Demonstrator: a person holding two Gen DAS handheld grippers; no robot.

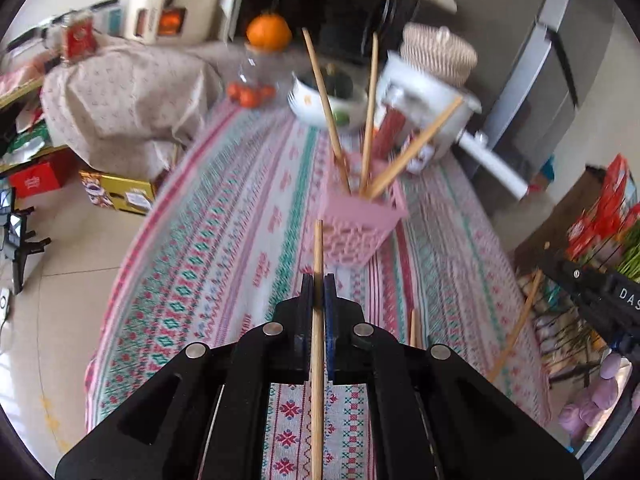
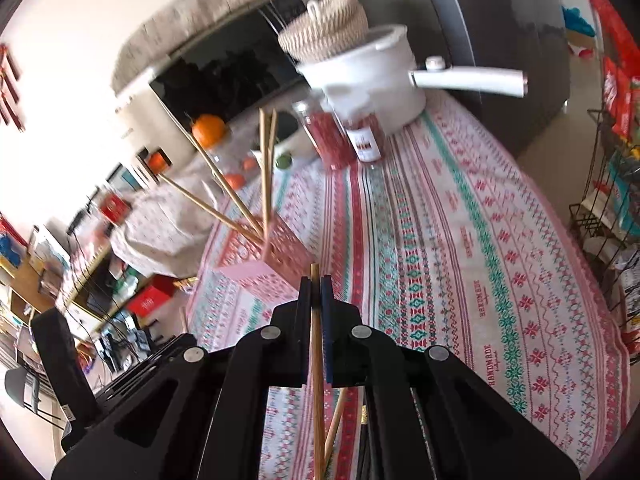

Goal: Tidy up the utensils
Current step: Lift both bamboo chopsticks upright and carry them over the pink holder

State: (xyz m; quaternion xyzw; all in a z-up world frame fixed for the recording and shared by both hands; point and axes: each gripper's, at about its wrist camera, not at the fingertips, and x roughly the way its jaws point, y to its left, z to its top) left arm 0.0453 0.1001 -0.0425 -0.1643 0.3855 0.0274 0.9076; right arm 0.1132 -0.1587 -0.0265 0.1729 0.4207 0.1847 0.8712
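A pink perforated holder (image 1: 360, 220) stands on the patterned tablecloth (image 1: 224, 216) with three wooden chopsticks (image 1: 370, 112) leaning out of it. My left gripper (image 1: 319, 280) is shut on a chopstick (image 1: 318, 340) that points toward the holder, a little short of it. The other gripper shows at the right edge with a chopstick (image 1: 516, 328). In the right wrist view the holder (image 2: 264, 264) holds several chopsticks (image 2: 265, 176). My right gripper (image 2: 316, 282) is shut on a chopstick (image 2: 316, 360) just right of the holder. Another chopstick (image 2: 336, 420) lies below.
A white pot (image 2: 368, 80) with a long handle, two red jars (image 2: 360, 140), a woven basket (image 2: 324, 24), a bowl (image 1: 324, 96) and oranges (image 1: 268, 32) stand at the table's far end. A wire rack (image 2: 600, 200) is at the right. Boxes (image 1: 116, 192) sit on the floor at the left.
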